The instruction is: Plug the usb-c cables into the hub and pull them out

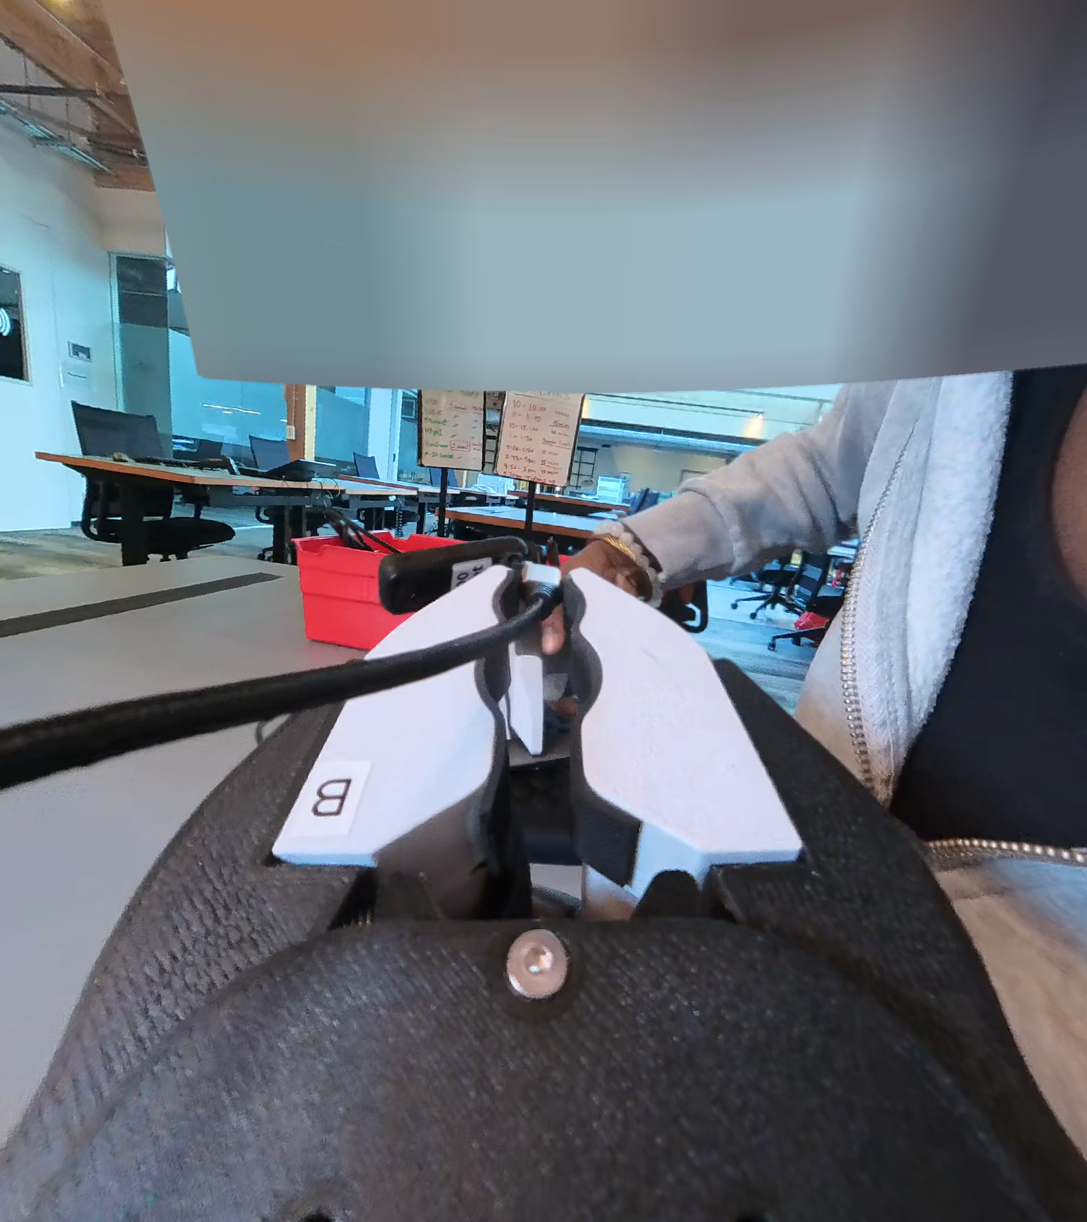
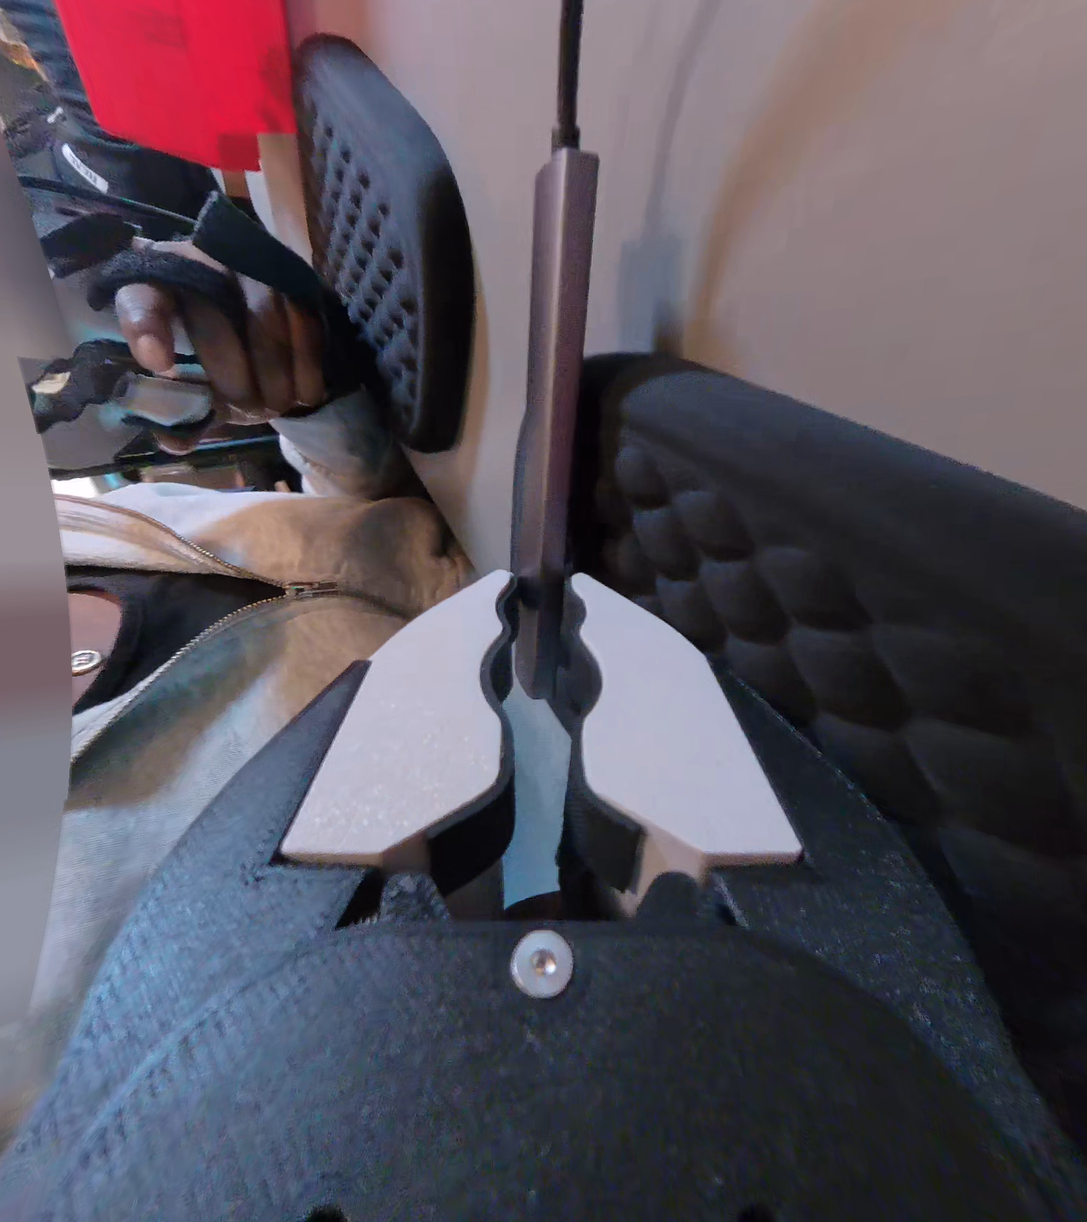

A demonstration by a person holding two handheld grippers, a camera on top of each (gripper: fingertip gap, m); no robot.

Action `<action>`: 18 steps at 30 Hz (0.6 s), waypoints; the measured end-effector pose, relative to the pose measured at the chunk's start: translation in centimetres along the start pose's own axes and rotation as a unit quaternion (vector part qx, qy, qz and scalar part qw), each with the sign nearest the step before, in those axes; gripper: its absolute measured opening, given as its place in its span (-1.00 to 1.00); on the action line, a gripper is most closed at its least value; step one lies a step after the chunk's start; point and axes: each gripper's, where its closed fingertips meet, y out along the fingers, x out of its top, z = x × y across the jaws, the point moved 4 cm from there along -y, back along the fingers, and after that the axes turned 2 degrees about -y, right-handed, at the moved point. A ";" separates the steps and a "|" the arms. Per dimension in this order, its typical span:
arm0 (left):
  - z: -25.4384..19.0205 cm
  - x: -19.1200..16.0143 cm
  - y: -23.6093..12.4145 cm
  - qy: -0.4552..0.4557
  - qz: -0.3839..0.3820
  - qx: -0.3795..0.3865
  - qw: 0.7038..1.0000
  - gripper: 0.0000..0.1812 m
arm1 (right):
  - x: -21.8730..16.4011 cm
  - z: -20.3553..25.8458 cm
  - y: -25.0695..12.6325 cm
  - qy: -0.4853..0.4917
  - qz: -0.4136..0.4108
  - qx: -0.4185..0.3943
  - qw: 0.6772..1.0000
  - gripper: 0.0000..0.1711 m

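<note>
Presently we log: left claw (image 1: 544,588) clamped on cable (image 1: 210,707) plug, cord trailing left over table (image 1: 65,628); right claw (image 2: 544,595) clamped on grey hub (image 2: 557,397), edge-on; red bin (image 1: 336,595) behind.

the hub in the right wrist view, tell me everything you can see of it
The hub is a slim, dark grey bar that looks like metal, seen edge-on and pointing straight away from the camera. Its near end is clamped between the white fingers of the right gripper. A black cable leaves its far end toward the top of the frame. It is held above the pale table, between two black padded rests. No ports are visible.
</note>
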 end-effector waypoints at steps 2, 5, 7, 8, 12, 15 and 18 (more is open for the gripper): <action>0.1 0.0 0.0 0.004 0.000 0.003 1.000 -0.86 | 0.6 0.1 -0.8 -0.059 -0.044 -0.062 0.995 -0.89; 0.2 -0.1 0.1 0.007 0.001 0.009 1.000 -0.85 | 1.3 0.8 -3.3 -0.229 -0.058 -0.277 0.931 -0.89; 0.2 -0.2 0.2 0.005 0.003 0.008 1.000 -0.85 | 1.0 1.3 -3.8 -0.314 -0.030 -0.395 0.863 -0.89; 0.2 -0.2 0.2 0.004 0.003 0.008 1.000 -0.85 | 0.6 1.2 -3.5 -0.341 -0.008 -0.430 0.836 -0.90; 0.2 -0.4 0.3 0.007 0.010 0.008 1.000 -0.85 | -0.3 -0.2 -1.9 -0.372 0.042 -0.482 0.792 -0.89; 0.2 -0.6 0.5 0.010 0.021 0.013 1.000 -0.85 | -0.1 -0.5 -1.9 -0.354 0.057 -0.468 0.808 -0.89; 0.3 -0.9 0.7 0.017 0.036 0.026 0.999 -0.85 | 0.3 -0.2 -2.0 -0.328 0.015 -0.403 0.854 -0.89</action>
